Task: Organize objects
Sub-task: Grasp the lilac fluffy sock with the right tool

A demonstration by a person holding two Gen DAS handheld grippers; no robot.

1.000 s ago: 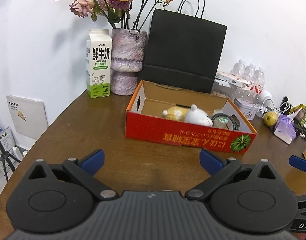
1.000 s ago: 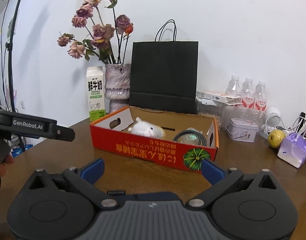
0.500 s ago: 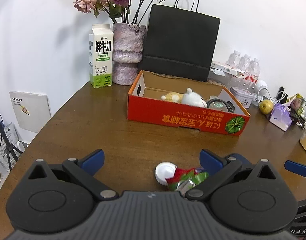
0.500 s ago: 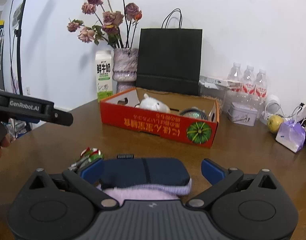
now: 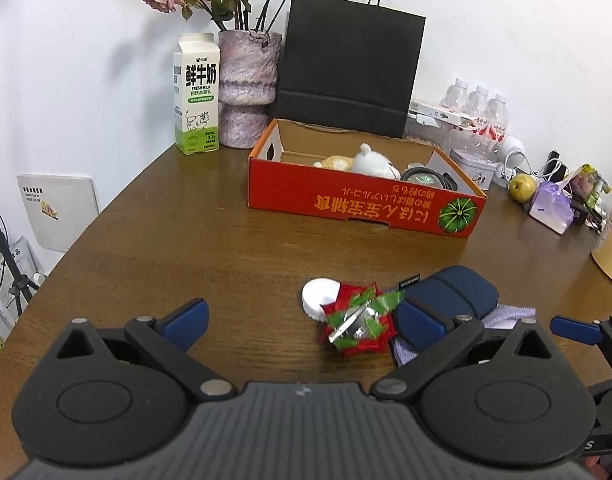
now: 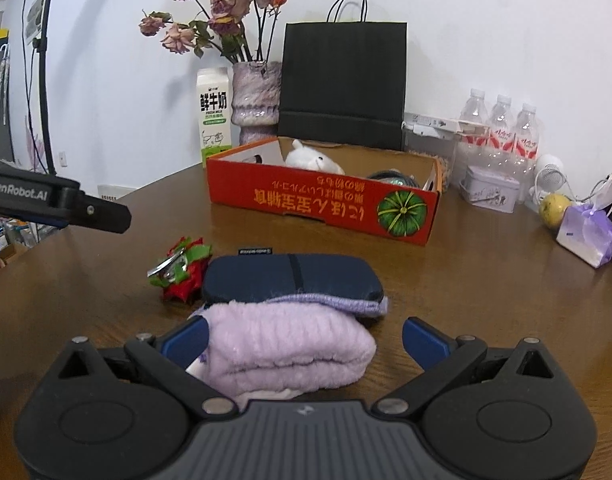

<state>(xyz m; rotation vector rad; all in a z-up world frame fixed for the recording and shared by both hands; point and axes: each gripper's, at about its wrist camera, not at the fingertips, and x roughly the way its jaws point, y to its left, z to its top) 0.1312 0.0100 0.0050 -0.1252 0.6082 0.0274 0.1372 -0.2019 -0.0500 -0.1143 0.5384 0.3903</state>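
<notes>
Table: round dark-brown wooden table (image 5: 153,240), carrying everything below.
Box: open red cardboard box printed with a green pumpkin (image 6: 326,204), at the far middle of the table; a white plush toy (image 6: 312,159) and a dark round object already inside, part of the floor free.
Towel: folded lilac fluffy towel (image 6: 289,354), nearest item, lying between the spread blue fingers of the right gripper (image 6: 303,340), apart from the box.
Case: navy-blue zipped soft case (image 6: 291,278), just behind the towel and touching it.
Bow: red-and-green foil gift bow (image 5: 358,322), just left of the case.
Lid: small white round plastic lid (image 5: 320,295), touching the bow on its far left side.
Right gripper state: wide, straddling the towel, not pinching; left finger seems at the fabric, right finger clear of it.
Left gripper state: left gripper (image 5: 301,324) wide, holding nothing, low over the table with the bow and lid ahead.
Step in hand: likely lining up on the loose pile before moving pieces to the box.
Next move: probably closing on the towel; soft bulk calls for a deep, centred pinch, then a lift over the box's front wall.
</notes>
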